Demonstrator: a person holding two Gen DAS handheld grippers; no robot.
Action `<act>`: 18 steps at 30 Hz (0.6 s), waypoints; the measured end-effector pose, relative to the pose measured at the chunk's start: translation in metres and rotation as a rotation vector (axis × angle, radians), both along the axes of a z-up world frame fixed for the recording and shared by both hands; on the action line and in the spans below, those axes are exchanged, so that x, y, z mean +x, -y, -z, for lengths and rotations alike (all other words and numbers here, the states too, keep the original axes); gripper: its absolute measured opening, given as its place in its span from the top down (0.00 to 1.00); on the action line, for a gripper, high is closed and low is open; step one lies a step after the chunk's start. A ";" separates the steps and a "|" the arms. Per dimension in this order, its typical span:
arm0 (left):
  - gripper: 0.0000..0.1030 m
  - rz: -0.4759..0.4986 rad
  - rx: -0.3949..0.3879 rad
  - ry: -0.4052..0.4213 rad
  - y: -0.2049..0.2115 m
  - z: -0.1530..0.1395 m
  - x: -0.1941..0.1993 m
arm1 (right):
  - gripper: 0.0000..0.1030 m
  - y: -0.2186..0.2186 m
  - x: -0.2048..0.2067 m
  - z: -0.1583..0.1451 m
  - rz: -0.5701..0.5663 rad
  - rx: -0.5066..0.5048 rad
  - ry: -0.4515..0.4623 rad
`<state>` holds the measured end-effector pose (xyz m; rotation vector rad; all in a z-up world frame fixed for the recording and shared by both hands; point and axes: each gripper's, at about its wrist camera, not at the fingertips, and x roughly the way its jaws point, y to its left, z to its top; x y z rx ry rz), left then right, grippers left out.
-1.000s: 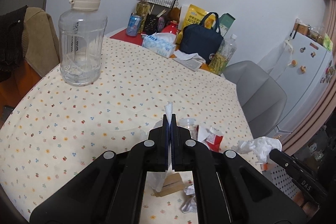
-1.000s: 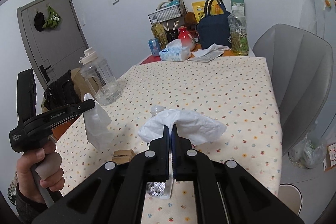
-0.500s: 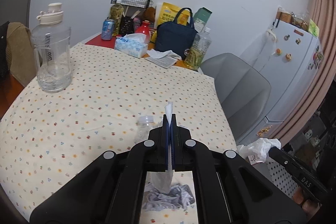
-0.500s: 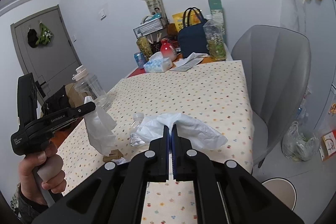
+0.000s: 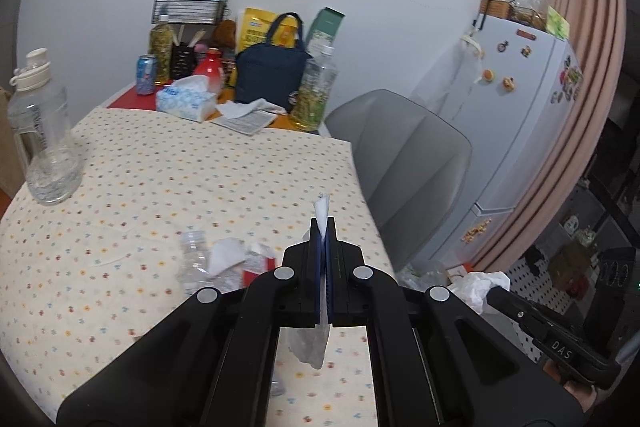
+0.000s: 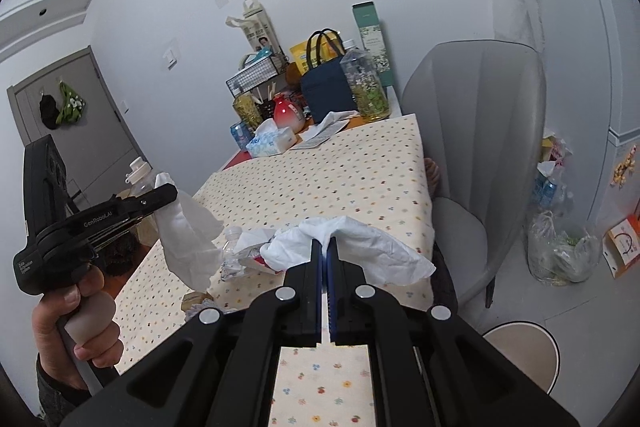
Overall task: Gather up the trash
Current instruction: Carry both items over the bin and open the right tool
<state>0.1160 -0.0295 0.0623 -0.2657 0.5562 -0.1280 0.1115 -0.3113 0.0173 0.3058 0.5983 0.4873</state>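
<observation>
Pinched tissue [image 5: 321, 211], long axis vertical

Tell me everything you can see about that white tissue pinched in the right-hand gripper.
The white tissue is a thin, soft, crumpled paper sheet, seemingly clean. The right gripper holds it with jaws shut on its middle, so it drapes to both sides, the right flap longer and wrinkled. It hangs in the air above the near end of the dotted tablecloth, apart from the other tissue in the left gripper.
</observation>
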 end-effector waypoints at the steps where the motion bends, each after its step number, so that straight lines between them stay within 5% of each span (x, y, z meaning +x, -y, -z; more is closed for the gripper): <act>1: 0.97 0.014 0.001 0.000 0.008 0.000 0.002 | 0.97 0.005 -0.001 0.001 0.006 0.005 -0.002; 18: 0.97 0.196 0.032 -0.112 0.136 0.051 0.049 | 0.97 0.109 0.002 0.060 0.157 0.049 -0.104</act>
